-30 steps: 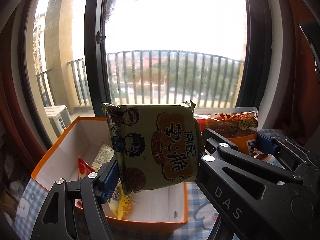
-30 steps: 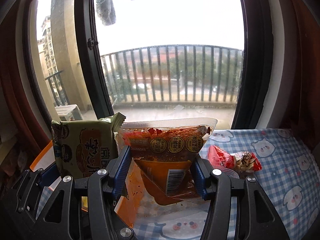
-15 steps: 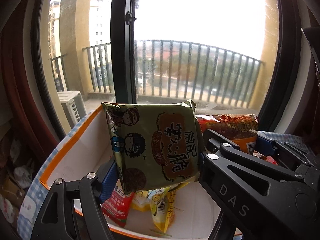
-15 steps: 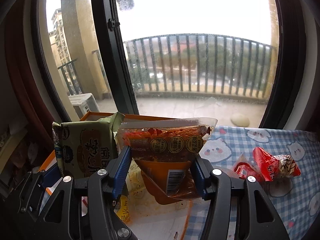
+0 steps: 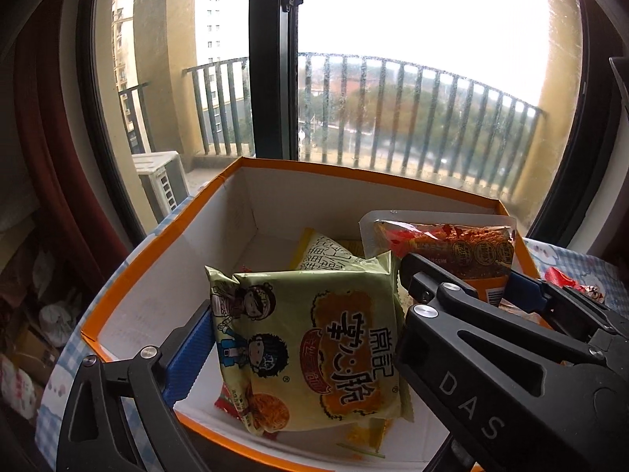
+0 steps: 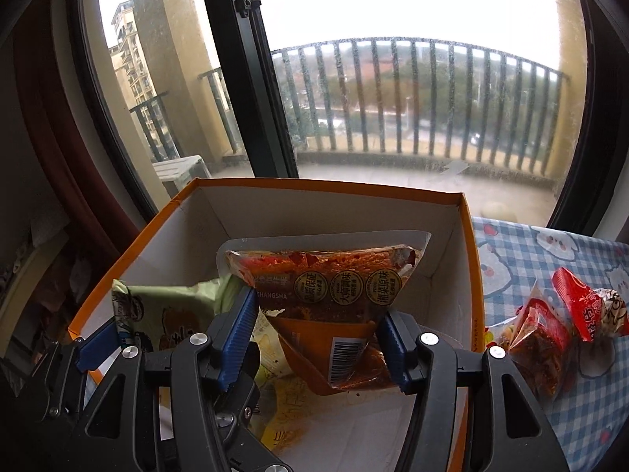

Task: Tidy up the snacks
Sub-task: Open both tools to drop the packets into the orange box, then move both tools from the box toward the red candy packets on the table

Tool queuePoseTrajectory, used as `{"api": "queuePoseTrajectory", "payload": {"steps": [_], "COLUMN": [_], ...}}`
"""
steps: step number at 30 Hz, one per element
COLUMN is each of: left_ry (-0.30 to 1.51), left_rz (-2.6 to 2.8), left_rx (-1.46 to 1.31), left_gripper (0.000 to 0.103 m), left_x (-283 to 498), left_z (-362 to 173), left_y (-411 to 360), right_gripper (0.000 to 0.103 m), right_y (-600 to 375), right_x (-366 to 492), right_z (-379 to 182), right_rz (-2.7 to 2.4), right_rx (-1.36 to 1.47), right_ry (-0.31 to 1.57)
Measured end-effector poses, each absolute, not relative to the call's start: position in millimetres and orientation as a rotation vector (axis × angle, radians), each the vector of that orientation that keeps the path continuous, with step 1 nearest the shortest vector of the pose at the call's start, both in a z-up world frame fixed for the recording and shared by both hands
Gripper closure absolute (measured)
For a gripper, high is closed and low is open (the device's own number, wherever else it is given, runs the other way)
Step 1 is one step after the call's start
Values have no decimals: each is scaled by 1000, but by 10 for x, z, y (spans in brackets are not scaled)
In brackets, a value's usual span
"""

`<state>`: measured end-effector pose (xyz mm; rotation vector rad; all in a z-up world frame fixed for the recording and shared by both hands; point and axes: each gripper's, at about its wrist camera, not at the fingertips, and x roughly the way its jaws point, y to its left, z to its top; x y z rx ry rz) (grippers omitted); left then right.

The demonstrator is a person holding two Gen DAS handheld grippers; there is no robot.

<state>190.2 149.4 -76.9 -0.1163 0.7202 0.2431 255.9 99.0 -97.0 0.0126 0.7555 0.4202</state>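
My left gripper (image 5: 302,338) is shut on a green noodle-snack packet (image 5: 310,346) with cartoon faces, held over the open orange-rimmed white box (image 5: 165,259). My right gripper (image 6: 320,338) is shut on an orange spicy-snack pouch (image 6: 326,295), also held inside the box's (image 6: 468,275) opening. The pouch shows in the left wrist view (image 5: 452,247) beside the green packet. The green packet shows at the left in the right wrist view (image 6: 157,310). Yellow and red packets (image 5: 326,251) lie on the box floor.
Two red snack packets (image 6: 550,322) lie on the blue checked tablecloth (image 6: 550,251) right of the box. A large window with a dark frame (image 5: 271,78) stands close behind the box. Clutter sits low at the left (image 5: 31,314).
Both grippers have tipped down and moved forward over the box with their packets. The box interior now fills the lower view; both packets hang lower, inside its rim.
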Motion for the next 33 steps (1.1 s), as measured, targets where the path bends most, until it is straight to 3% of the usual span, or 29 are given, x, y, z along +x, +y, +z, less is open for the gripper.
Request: {"api": "queuePoseTrajectory", "payload": {"steps": [4, 7, 9, 12, 33], "left_ry": [718, 706, 699, 677, 590], "left_rz": [251, 251, 244, 242, 162], "left_rx": [-107, -126, -133, -133, -65], "left_gripper": [5, 4, 4, 3, 2], "left_x": [1882, 1834, 1808, 1743, 1431], "left_z": [-761, -741, -721, -668, -383], "left_y": [1488, 1475, 1469, 1445, 658], "right_gripper": [36, 27, 15, 10, 9], "right_y": [982, 960, 933, 901, 79], "right_x": [2552, 2530, 2471, 2359, 1989], "right_z": [-972, -935, -890, -802, -432], "right_rz": [413, 391, 383, 369, 329], "right_rx": [25, 5, -15, -56, -21], "right_ry": [767, 761, 729, 671, 587]}}
